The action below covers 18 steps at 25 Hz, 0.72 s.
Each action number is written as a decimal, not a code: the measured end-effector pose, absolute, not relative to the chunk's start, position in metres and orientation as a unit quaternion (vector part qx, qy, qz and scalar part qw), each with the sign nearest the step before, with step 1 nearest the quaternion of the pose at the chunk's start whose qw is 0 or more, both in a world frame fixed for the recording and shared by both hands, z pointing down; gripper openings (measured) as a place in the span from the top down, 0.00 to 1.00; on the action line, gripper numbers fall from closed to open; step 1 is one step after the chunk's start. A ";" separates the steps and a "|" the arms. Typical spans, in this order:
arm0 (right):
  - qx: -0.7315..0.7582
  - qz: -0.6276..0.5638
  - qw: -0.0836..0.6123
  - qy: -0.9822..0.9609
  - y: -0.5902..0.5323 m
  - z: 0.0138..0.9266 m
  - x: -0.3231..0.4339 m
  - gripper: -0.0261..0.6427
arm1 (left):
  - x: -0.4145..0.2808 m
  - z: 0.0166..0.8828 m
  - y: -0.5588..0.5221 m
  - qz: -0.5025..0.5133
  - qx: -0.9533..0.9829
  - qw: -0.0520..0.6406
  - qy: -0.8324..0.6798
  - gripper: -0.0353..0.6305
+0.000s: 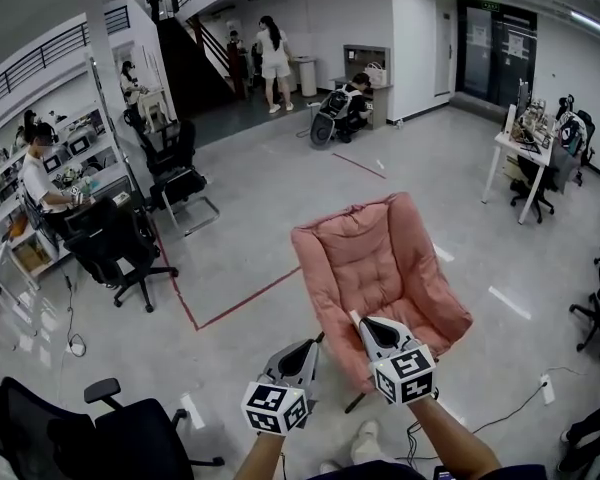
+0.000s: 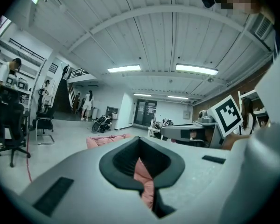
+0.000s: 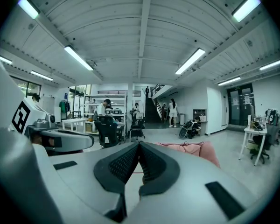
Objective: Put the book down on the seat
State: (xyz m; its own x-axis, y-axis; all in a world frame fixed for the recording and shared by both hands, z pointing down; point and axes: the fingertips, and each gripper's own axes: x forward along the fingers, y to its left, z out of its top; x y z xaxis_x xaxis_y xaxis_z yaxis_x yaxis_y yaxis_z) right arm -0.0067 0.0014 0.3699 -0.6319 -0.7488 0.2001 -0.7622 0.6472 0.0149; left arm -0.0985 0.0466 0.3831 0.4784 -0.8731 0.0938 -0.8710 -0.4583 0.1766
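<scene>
A pink padded seat [image 1: 380, 268] stands on the floor just ahead of me, with nothing on its cushion. No book shows in any view. My left gripper [image 1: 317, 341] hovers at the seat's front left corner, jaws together and nothing between them. My right gripper [image 1: 356, 319] hangs over the seat's front edge, also shut and empty. In the left gripper view the left gripper [image 2: 139, 141] points across the pink seat [image 2: 107, 139]. In the right gripper view the closed right gripper [image 3: 139, 144] points past the seat's back [image 3: 191, 148].
Black office chairs stand to the left [image 1: 115, 243], further back [image 1: 175, 168] and near my left side [image 1: 100, 428]. A red tape line [image 1: 240, 298] crosses the floor. A desk [image 1: 525, 148] is at the right, a power strip with cable [image 1: 547, 388] lies at the lower right, and people are at the back.
</scene>
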 end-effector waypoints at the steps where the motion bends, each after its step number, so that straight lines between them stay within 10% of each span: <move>1: 0.419 0.035 0.095 -0.902 0.004 0.369 -0.007 0.93 | -0.101 0.383 0.050 -0.008 0.854 0.100 -0.511 0.95; 18: 0.415 0.025 0.080 -0.906 0.041 0.346 -0.022 0.93 | -0.115 0.373 0.075 -0.038 0.853 0.096 -0.511 0.95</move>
State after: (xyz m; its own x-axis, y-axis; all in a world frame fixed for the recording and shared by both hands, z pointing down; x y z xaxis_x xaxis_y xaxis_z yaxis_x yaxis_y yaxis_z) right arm -0.0223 0.0412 0.3459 -0.6424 -0.7483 0.1654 -0.7563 0.6539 0.0215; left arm -0.1152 0.0750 0.3731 0.4753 -0.8792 0.0331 -0.8645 -0.4597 0.2034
